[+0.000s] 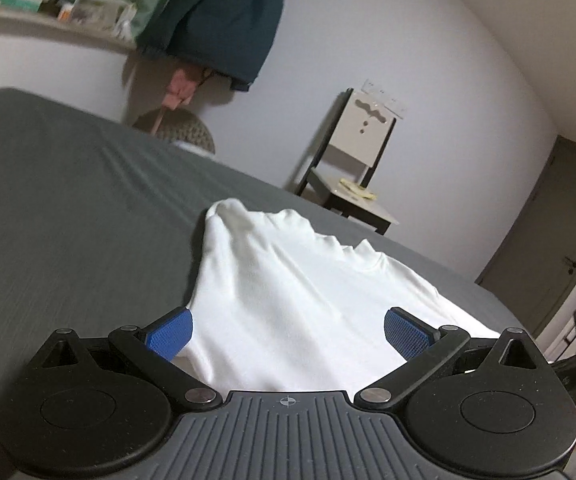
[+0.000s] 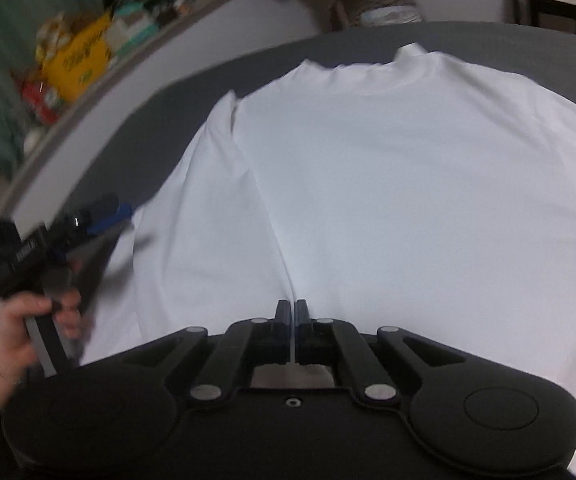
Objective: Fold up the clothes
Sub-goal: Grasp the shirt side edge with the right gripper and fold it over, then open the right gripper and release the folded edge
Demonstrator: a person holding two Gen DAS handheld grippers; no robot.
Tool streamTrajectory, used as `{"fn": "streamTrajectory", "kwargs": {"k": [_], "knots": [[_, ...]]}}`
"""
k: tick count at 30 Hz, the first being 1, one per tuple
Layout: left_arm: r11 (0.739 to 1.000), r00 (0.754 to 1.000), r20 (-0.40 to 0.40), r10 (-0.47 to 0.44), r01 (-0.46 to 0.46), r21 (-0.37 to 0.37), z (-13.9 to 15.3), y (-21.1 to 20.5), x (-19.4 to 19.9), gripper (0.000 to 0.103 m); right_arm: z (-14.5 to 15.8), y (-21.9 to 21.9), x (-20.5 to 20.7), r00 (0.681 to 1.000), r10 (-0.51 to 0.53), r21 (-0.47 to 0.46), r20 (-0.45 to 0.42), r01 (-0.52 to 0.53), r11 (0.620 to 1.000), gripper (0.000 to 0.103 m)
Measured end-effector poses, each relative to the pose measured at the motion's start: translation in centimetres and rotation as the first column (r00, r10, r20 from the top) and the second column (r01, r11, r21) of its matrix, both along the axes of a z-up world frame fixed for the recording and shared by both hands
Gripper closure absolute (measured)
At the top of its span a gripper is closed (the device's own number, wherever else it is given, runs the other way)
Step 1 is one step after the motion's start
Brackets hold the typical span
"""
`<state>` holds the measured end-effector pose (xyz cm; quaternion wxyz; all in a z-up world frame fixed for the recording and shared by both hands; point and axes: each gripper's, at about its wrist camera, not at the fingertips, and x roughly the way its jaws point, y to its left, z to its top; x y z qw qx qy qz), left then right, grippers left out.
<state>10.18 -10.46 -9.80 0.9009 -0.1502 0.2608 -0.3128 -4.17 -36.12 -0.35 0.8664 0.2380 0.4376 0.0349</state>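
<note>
Nearest the lens in the right wrist view, the right gripper has its two fingers pressed together on a thin raised ridge of the white shirt, pinching the cloth at its near edge. One shirt is present, spread on the grey bed, collar at the far end and one long sleeve lying along its left side. The left gripper has its two blue pads spread wide apart, nothing between them, hovering over the near left edge of the same shirt.

The right wrist view alone shows the left gripper from outside, held in a hand with a thin bracelet at the wrist, and a ledge carrying a yellow package; its printing is too blurred to read. The left wrist view alone shows one chair against the wall with a yellowish item on its seat, one grey door, and dark green clothing hanging over the ledge. A woven basket stands beyond the bed. No legible writing appears.
</note>
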Motion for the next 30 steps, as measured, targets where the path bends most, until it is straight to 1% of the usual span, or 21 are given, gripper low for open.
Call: {"fn": "streamTrajectory", "kwargs": {"k": [2, 4, 6, 7, 8, 9, 12, 15, 18, 21, 22, 24, 25, 27, 28, 29, 30], "knots": [[1.000, 1.000, 0.010, -0.005, 0.005, 0.029, -0.2, -0.4, 0.1, 0.000, -0.6, -0.2, -0.5, 1.000, -0.025, 0.031, -0.014, 0.026, 0.999, 0.101], [0.998, 1.000, 0.017, -0.011, 0.010, 0.062, -0.4, -0.6, 0.0, 0.000, -1.0, 0.0, -0.6, 0.999, -0.030, 0.038, -0.025, 0.031, 0.999, 0.100], [0.998, 1.000, 0.009, -0.007, 0.006, 0.056, -0.2, -0.5, 0.2, 0.000, -0.9, 0.1, -0.5, 0.999, -0.034, 0.034, -0.022, 0.035, 0.999, 0.092], [0.999, 1.000, 0.006, -0.004, 0.004, 0.052, -0.1, -0.4, 0.3, 0.000, -0.7, 0.0, -0.4, 0.999, -0.031, 0.043, -0.021, 0.032, 0.999, 0.078], [0.999, 1.000, 0.002, -0.002, 0.002, 0.049, 0.1, -0.4, 0.3, 0.000, -0.3, -0.3, -0.6, 0.999, -0.028, 0.042, -0.023, 0.029, 0.999, 0.060], [0.999, 1.000, -0.001, 0.000, 0.000, 0.046, 0.2, -0.3, 0.4, 0.000, 0.2, -0.6, -0.9, 0.999, -0.024, 0.027, -0.028, 0.024, 0.999, 0.056], [0.999, 1.000, -0.012, 0.006, -0.005, 0.036, 0.5, -0.1, 0.6, 0.000, 1.7, -1.8, -2.2, 0.998, -0.014, -0.018, -0.055, 0.013, 1.000, 0.055], [1.000, 0.998, -0.053, 0.027, -0.027, -0.009, 0.7, 0.3, 1.0, 0.000, 2.7, -3.4, -4.6, 0.988, -0.007, -0.068, -0.155, -0.003, 0.998, 0.055], [0.999, 0.997, -0.060, 0.041, -0.043, -0.028, 0.8, 0.3, 1.2, 0.000, 3.1, -4.0, -7.1, 0.971, 0.019, -0.086, -0.239, -0.040, 0.995, 0.056], [0.998, 0.997, -0.065, 0.052, -0.054, -0.032, 0.8, 0.2, 1.2, 0.000, 3.0, -3.7, -8.8, 0.959, 0.047, -0.071, -0.278, -0.070, 0.995, 0.056], [0.998, 0.996, -0.070, 0.054, -0.056, -0.034, 0.8, 0.2, 1.2, 0.000, 2.8, -3.2, -9.2, 0.955, 0.057, -0.078, -0.292, -0.084, 0.993, 0.057], [0.998, 0.996, -0.067, 0.055, -0.057, -0.028, 1.0, 0.2, 1.1, 0.000, 2.7, -1.9, -9.8, 0.950, 0.080, -0.126, -0.301, -0.123, 0.984, 0.059], [0.998, 0.997, -0.061, 0.056, -0.058, -0.021, 1.2, 0.2, 1.0, 0.000, 3.2, -0.9, -10.1, 0.955, 0.113, -0.154, -0.275, -0.159, 0.975, 0.059], [0.998, 0.997, -0.048, 0.059, -0.059, -0.008, 1.5, 0.1, 0.8, 0.000, 4.3, 1.7, -10.7, 0.953, 0.211, -0.188, -0.217, -0.253, 0.949, 0.059], [0.998, 0.997, -0.042, 0.060, -0.060, -0.001, 1.6, 0.1, 0.7, 0.000, 4.6, 3.2, -11.1, 0.942, 0.268, -0.211, -0.201, -0.309, 0.927, 0.059], [0.998, 0.997, -0.039, 0.062, -0.062, 0.000, 1.8, 0.1, 0.7, 0.000, 4.8, 5.1, -11.4, 0.920, 0.335, -0.240, -0.203, -0.379, 0.894, 0.059], [0.998, 0.997, -0.036, 0.065, -0.065, 0.000, 1.9, 0.0, 0.7, 0.000, 4.8, 7.0, -11.8, 0.893, 0.394, -0.280, -0.220, -0.444, 0.851, 0.061]]}}
